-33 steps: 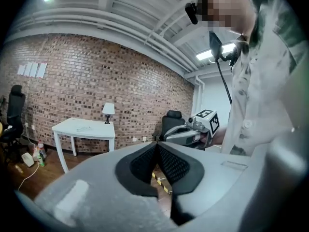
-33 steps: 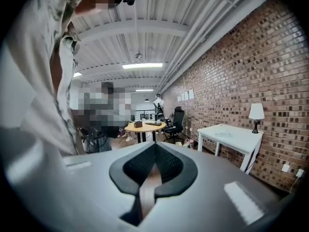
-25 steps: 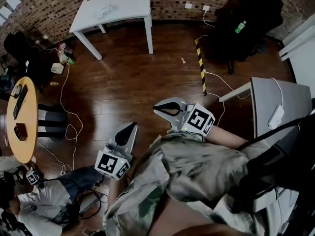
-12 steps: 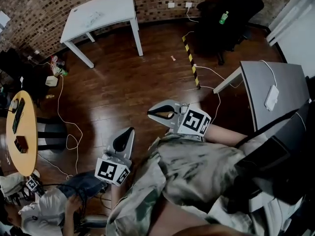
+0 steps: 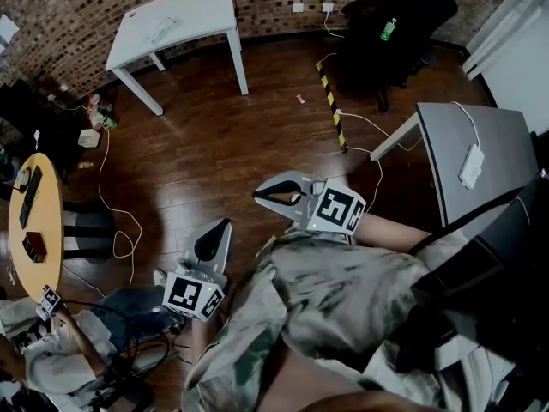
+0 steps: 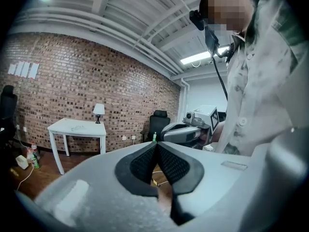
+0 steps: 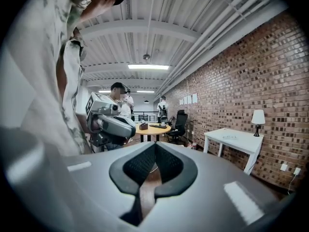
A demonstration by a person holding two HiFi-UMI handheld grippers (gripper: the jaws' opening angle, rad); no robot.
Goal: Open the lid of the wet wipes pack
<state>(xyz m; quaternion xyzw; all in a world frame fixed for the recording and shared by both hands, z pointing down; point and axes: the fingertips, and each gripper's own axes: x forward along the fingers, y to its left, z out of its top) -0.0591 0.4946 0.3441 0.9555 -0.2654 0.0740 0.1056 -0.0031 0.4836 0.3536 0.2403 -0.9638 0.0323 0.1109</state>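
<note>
Two hand-held grippers, both empty.
- Left hand-held gripper: jaws together, nothing between; tip toward 12 o'clock.
- Right hand-held gripper: jaws together, nothing between; tip toward 9 o'clock.
- Change over last half second: almost none; both remain close to torso, above floor. Judgement: task not begun, search for pack comes first.
- Wet wipes pack: absent from every view.
- Containers: green bottle on dark chair, 1 o'clock; contents unreadable.
- White bench, 11 o'clock: small items, unidentifiable.
- Grey bench, 3 o'clock: white adapter with cable.
</note>
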